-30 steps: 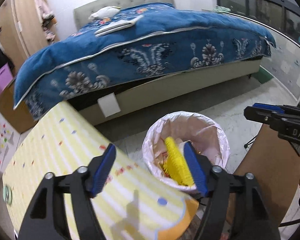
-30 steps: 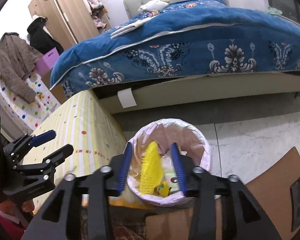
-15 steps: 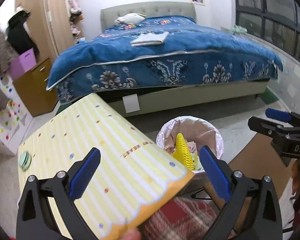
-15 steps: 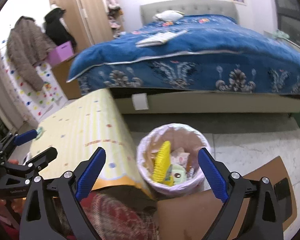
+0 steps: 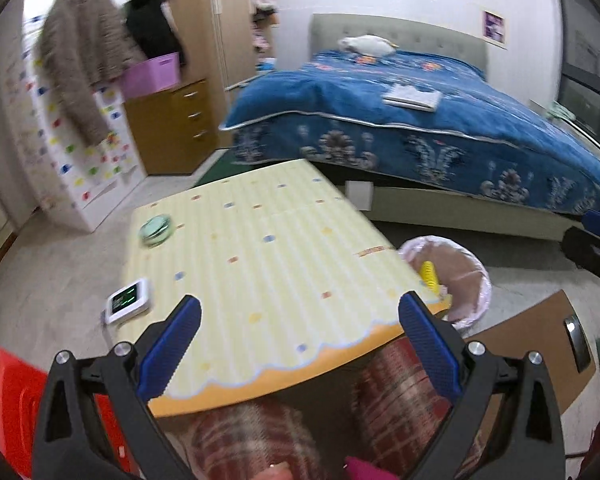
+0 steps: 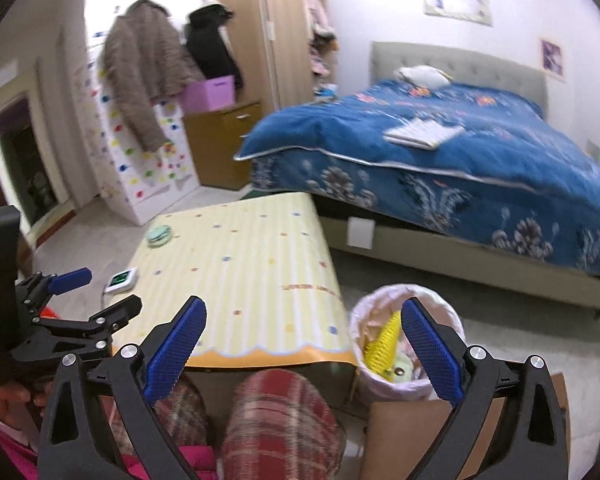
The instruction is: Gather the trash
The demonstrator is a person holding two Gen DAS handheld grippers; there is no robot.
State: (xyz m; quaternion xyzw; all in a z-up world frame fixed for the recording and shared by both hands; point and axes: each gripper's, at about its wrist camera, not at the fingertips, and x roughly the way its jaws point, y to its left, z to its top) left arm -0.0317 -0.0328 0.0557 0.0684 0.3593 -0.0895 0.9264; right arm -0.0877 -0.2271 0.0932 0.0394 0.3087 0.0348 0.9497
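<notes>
A trash bin [image 6: 406,344] lined with a pale pink bag stands on the floor right of the yellow striped table [image 6: 244,272]. A yellow ridged item [image 6: 382,340] sticks up among the trash inside. The bin also shows in the left wrist view [image 5: 456,276], partly hidden by the table edge. My left gripper [image 5: 300,336] is open and empty, above the table's near edge. My right gripper [image 6: 304,348] is open and empty, held above the table's front right corner and the bin. The left gripper also shows in the right wrist view [image 6: 88,296].
On the table lie a green round tin [image 5: 156,229] and a small white digital device [image 5: 128,305]. A bed with a blue quilt [image 5: 420,120] stands behind. A brown cardboard sheet [image 5: 540,344] lies by the bin. A red object [image 5: 4,400] is at lower left. Plaid-covered knees [image 6: 276,432] sit below.
Both grippers have pulled back and up away from the bin and swung left, so the table top now fills the middle. Both stay open and empty.
</notes>
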